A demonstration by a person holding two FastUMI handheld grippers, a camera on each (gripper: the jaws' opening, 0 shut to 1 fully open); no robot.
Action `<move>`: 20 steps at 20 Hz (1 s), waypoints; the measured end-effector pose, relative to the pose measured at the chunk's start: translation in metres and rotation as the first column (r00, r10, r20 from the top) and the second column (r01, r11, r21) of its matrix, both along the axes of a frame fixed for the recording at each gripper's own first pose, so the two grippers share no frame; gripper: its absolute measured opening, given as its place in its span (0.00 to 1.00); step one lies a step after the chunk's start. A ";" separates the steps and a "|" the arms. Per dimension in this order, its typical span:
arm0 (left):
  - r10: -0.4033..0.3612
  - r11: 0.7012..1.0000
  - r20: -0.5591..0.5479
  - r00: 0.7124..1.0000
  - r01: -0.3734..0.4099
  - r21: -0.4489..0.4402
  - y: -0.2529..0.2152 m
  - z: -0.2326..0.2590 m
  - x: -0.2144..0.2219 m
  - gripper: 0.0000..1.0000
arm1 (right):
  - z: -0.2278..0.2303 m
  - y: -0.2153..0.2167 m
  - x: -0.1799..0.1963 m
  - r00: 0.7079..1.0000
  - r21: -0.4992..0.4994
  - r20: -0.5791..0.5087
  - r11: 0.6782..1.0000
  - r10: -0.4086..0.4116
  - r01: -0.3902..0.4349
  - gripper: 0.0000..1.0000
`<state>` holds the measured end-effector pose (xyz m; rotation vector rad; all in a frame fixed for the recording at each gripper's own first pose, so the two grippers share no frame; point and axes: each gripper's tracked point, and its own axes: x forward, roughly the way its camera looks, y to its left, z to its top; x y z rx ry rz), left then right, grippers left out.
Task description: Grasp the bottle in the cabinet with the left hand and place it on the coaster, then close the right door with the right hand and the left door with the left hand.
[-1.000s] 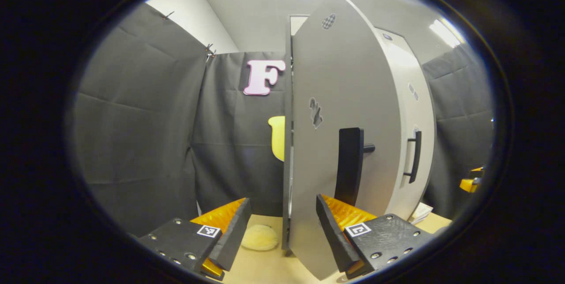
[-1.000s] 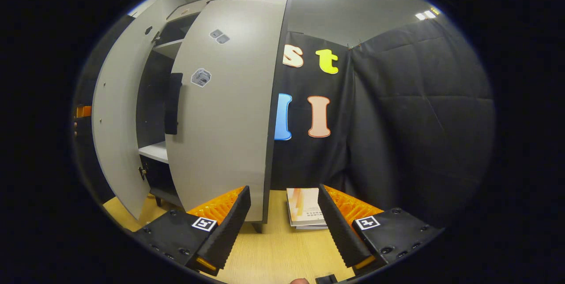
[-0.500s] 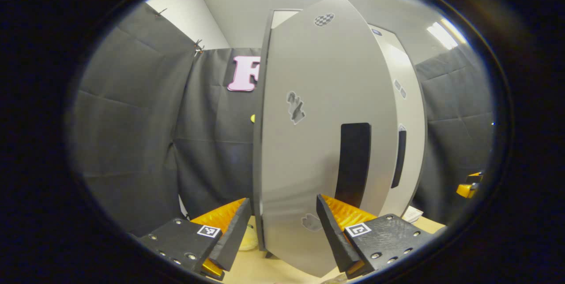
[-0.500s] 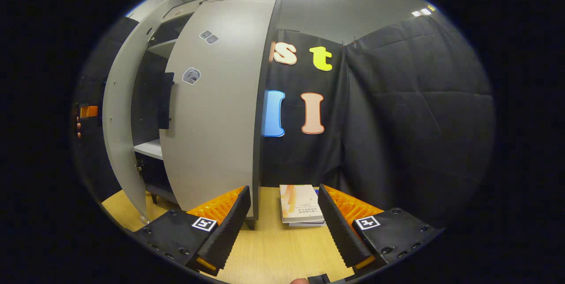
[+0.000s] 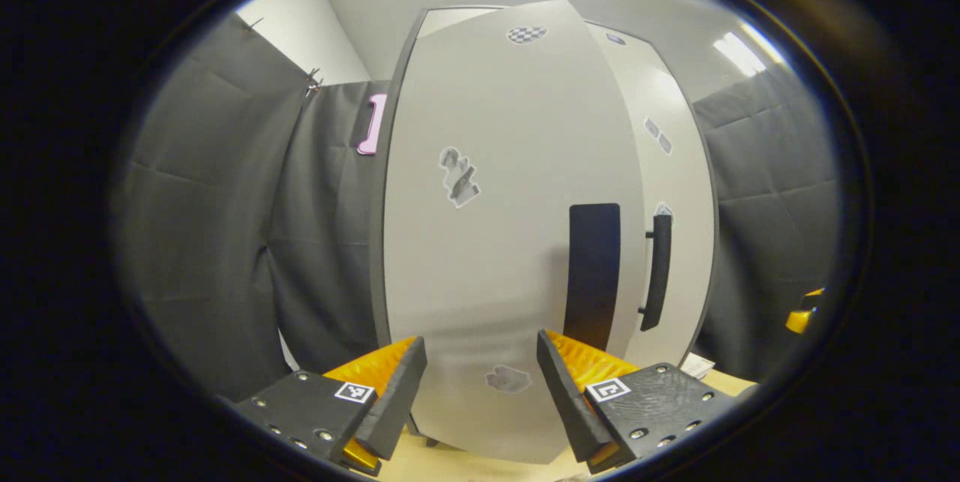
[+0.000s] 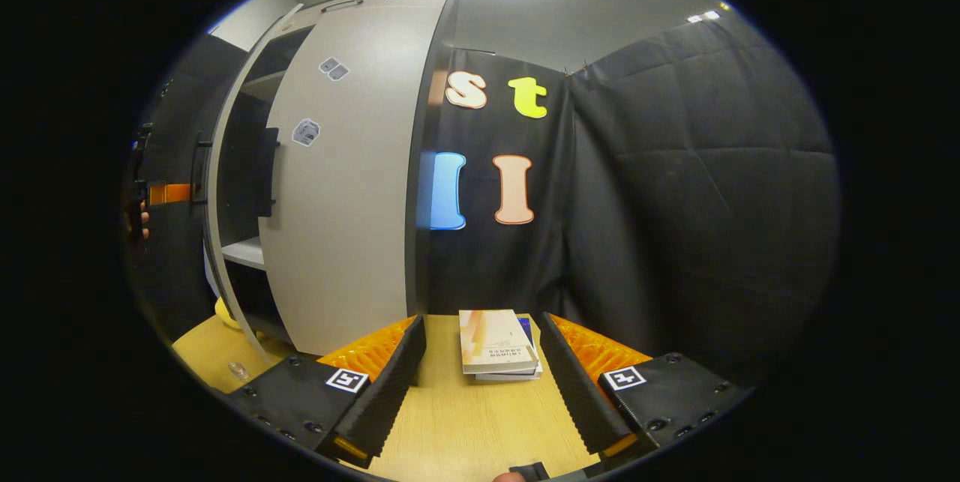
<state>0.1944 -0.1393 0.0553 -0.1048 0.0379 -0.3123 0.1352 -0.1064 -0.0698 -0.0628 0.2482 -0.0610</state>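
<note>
Grey left door [image 5: 495, 242] hiding cabinet interior

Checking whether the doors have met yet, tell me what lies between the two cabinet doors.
In the right gripper view, a dark gap of cabinet interior with a white shelf separates the left door from the right door.

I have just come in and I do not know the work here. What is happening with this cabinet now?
A person holds a gripper in each hand and is closing the cabinet. The left gripper, fingers open, faces the left door, which is not yet fully shut; a gap shows in the right gripper view. The right door looks nearly closed. The right gripper hangs open over the table, near some books.
</note>
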 end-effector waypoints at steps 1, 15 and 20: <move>0.005 1.000 0.006 1.000 -0.005 0.003 0.001 0.000 -0.002 0.87 | 0.000 -0.001 0.000 1.000 0.006 0.001 1.000 0.001 -0.001 0.98; 0.187 0.973 0.078 0.979 -0.196 0.125 0.038 0.008 -0.084 0.87 | 0.038 0.015 0.002 0.984 0.049 0.092 0.986 0.153 -0.158 0.98; 0.228 0.959 0.073 0.971 -0.237 0.157 0.075 -0.001 -0.116 0.87 | 0.055 0.038 -0.011 0.976 0.060 0.120 0.980 0.181 -0.189 0.98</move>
